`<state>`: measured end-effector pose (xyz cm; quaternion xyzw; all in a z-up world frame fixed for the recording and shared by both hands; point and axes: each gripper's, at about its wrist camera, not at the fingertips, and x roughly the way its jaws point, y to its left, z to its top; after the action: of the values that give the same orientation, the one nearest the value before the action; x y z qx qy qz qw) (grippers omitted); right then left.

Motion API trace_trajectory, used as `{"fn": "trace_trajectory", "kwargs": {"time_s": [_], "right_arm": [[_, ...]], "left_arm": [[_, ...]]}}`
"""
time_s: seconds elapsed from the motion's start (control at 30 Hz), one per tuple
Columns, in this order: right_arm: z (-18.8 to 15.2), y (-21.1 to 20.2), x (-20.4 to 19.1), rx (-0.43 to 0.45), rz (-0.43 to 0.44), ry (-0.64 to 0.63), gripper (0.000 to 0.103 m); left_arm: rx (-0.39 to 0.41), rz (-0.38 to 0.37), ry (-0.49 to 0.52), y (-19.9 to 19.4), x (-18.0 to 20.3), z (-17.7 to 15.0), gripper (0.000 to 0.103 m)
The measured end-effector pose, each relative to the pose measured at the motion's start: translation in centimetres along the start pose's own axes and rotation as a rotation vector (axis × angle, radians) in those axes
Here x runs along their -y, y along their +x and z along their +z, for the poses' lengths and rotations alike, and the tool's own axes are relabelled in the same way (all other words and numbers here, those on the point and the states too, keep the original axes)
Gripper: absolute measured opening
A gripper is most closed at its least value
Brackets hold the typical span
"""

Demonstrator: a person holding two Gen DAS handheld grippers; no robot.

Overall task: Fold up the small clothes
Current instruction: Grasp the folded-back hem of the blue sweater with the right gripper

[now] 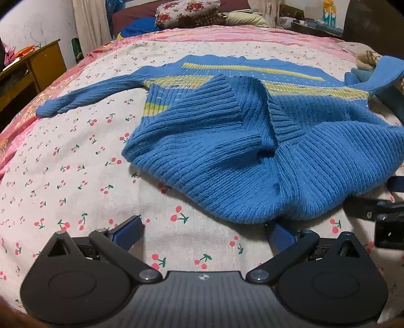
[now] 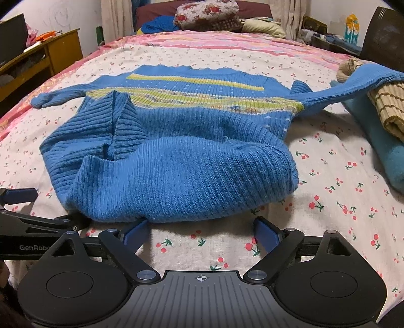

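Note:
A small blue knit sweater [image 1: 252, 156] with yellow-green stripes lies on the cherry-print bedsheet [image 1: 75, 176], its near part folded back over itself and both sleeves spread out. It also shows in the right wrist view [image 2: 176, 171]. My left gripper [image 1: 204, 228] is open, just in front of the sweater's near edge, with its right finger [image 1: 280, 233] at the fabric. My right gripper [image 2: 202, 228] is open at the near edge too, holding nothing. The right gripper shows at the right edge of the left view [image 1: 378, 217].
A folded teal cloth with a beige striped piece [image 2: 378, 121] on it lies on the bed at the right, under the sweater's right sleeve. Pillows and bedding [image 2: 207, 15] are at the far end. A wooden desk [image 2: 38, 58] stands left of the bed.

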<state>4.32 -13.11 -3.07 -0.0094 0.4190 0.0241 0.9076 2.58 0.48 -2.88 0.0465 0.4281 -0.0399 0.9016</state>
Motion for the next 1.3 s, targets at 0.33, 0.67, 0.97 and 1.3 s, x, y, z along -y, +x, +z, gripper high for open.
{"fn": "trace_trajectory", "kwargs": {"time_s": [0.33,0.67,0.97,1.3], "right_arm": [[1.0,-2.6,0.7,0.066,0.044,0.029,0.072],[5.6,-1.9,-0.1,0.143,0.042,-0.088,0.069],[5.6,-2.5,-0.5,0.140,0.049,-0.139,0.069],[6.4,-4.4,0.3,0.147,0.096,-0.146,0.069]], "left_arm": [[0.090,0.019,-0.010,-3.8,-2.7,0.6,0.103],[0.194,-0.023,0.062,-2.1,-4.1,5.9,0.103],[0.186,-0.078,0.153,0.2,-1.7,6.6,0.102],[0.134,-0.056,0.162,-0.4,-4.5,4.7,0.091]]}}
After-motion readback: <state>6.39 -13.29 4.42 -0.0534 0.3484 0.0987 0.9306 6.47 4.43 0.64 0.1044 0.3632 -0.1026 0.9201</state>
